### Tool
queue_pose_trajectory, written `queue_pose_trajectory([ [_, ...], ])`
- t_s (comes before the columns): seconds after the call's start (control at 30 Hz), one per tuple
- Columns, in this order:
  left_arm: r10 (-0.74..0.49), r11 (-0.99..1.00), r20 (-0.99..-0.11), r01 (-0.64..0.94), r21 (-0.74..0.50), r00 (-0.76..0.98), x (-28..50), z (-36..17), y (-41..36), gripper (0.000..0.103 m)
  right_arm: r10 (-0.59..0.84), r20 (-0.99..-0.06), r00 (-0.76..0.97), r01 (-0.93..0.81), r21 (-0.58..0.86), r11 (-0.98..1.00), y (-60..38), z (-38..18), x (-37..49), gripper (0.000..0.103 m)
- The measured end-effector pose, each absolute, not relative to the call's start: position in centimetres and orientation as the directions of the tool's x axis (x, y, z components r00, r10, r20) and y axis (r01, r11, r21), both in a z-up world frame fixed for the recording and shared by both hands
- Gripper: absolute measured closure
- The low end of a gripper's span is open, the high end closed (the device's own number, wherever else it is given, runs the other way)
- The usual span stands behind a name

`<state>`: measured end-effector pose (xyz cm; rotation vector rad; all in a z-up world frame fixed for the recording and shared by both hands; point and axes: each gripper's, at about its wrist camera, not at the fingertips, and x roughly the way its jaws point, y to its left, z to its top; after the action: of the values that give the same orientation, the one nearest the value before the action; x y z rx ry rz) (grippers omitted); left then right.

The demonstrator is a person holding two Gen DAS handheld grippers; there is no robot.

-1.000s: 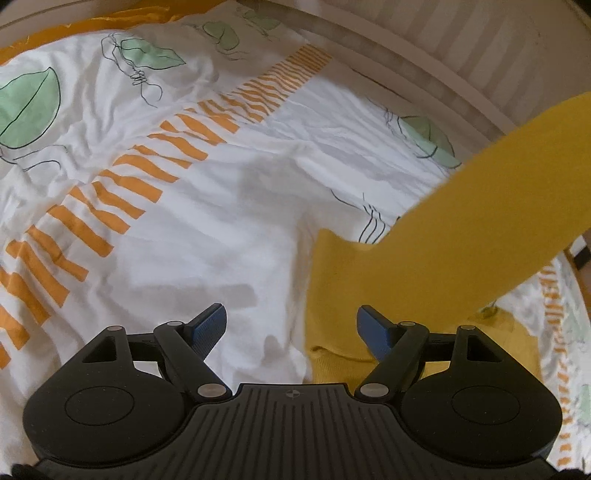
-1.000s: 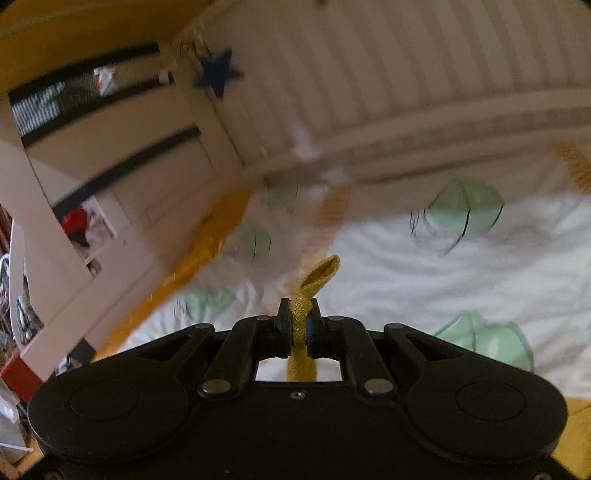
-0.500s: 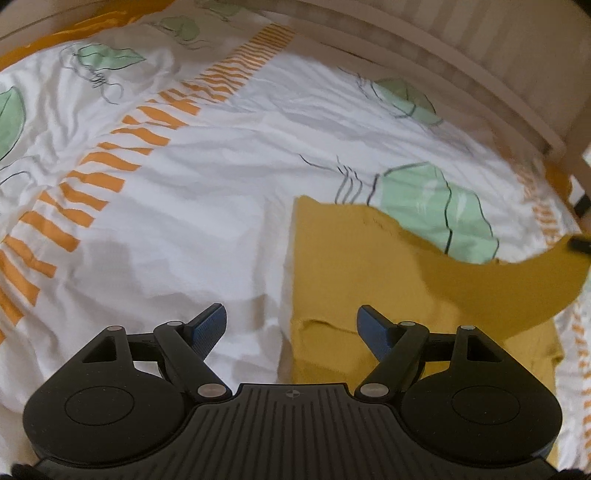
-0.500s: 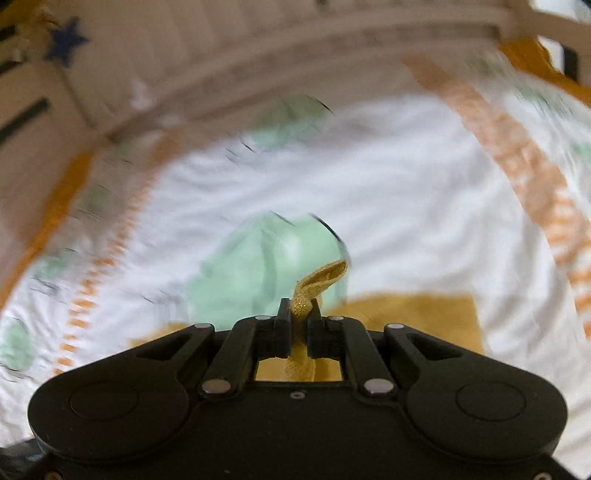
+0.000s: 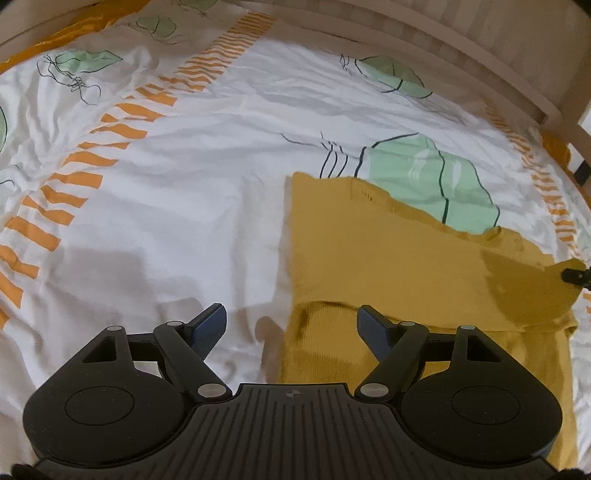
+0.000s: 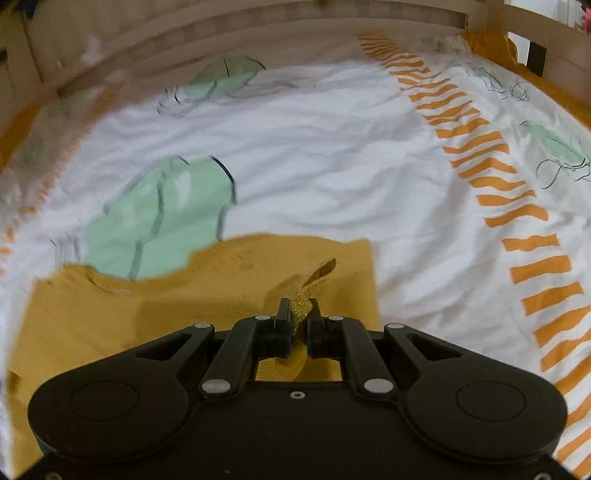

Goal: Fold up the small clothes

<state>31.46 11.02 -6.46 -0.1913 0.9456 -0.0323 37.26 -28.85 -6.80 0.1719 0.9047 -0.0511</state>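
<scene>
A mustard-yellow knit garment lies on the patterned sheet, its upper part folded over the lower part. My left gripper is open and empty, hovering over the garment's left edge. My right gripper is shut on a corner of the garment and holds it low over the yellow cloth. The right gripper's tip also shows at the right edge of the left wrist view, pinching that corner.
The white sheet with green leaves and orange stripes covers the bed. A wooden slatted rail runs along the far side and shows in the right wrist view too.
My right gripper swung the held corner down and across, laying the raised yellow cloth flat over the rest. My left gripper stayed open and shifted slightly.
</scene>
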Motion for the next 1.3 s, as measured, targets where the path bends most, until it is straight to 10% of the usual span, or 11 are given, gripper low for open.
queue_pose_trajectory([
  [0.8,-0.086,0.976,-0.813,-0.117,-0.186,0.576,32.1,-7.1,12.9,0.026,-0.057,-0.726,0.686,0.206,0.118,0.971,-32.0,-7.7,34.2,0.066],
  [1.3,-0.100,0.976,-0.811,-0.103,-0.193,0.576,32.0,-7.0,12.3,0.026,0.301,-0.651,0.697,0.060,0.471,0.880,-32.2,-6.5,34.1,0.062],
])
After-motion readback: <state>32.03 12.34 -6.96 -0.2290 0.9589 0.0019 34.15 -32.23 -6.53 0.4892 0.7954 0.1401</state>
